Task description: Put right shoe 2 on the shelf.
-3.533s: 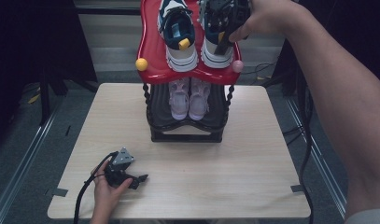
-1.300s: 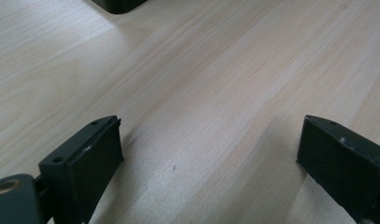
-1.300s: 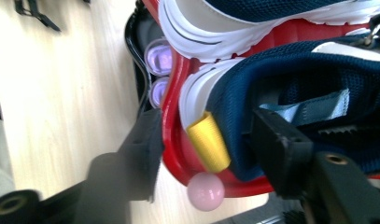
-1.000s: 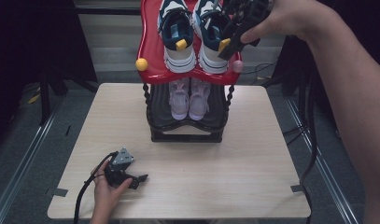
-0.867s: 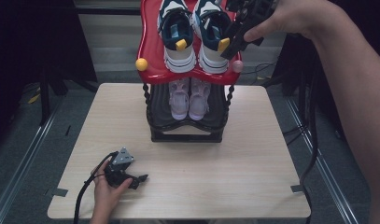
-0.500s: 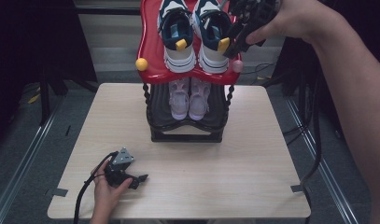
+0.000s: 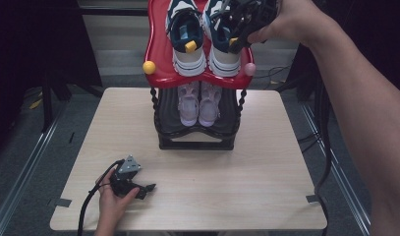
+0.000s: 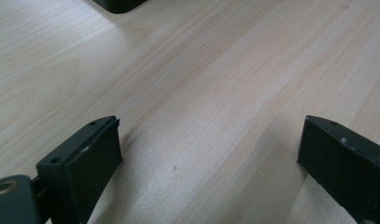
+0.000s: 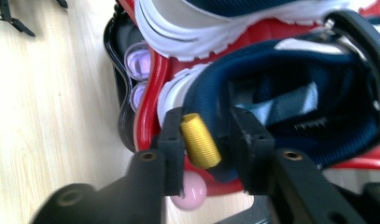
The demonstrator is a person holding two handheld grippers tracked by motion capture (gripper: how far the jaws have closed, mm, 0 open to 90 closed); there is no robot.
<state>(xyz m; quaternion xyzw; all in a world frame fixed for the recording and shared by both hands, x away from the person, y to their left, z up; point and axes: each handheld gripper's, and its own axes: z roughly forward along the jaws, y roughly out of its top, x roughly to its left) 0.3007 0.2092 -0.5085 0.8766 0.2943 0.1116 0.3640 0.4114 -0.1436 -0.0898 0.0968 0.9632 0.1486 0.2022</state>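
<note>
— Right hand-held gripper (image 9: 204,140), what is it doing up at the shoe rack?

— Its jaws have just been closing on the heel of the navy-and-white sneaker with the yellow ribbed pull tab (image 9: 200,140). One jaw sits outside the heel against the tab, the other inside the collar. Whether the pads press yet, I cannot tell for sure, but the heel looks pinched.

— Where does that sneaker (image 7: 222,39) stand?

— On the glossy red top shelf (image 7: 158,73) of the black two-tier shoe rack (image 7: 195,142), right of its twin sneaker (image 7: 186,42). A pair of pale lilac shoes (image 7: 200,101) rests on the lower tier.

— And the left hand-held gripper (image 7: 138,188)?

— It lies low on the pale wooden surface (image 7: 227,187), near the front left corner, jaws wide apart with nothing between them.
</note>
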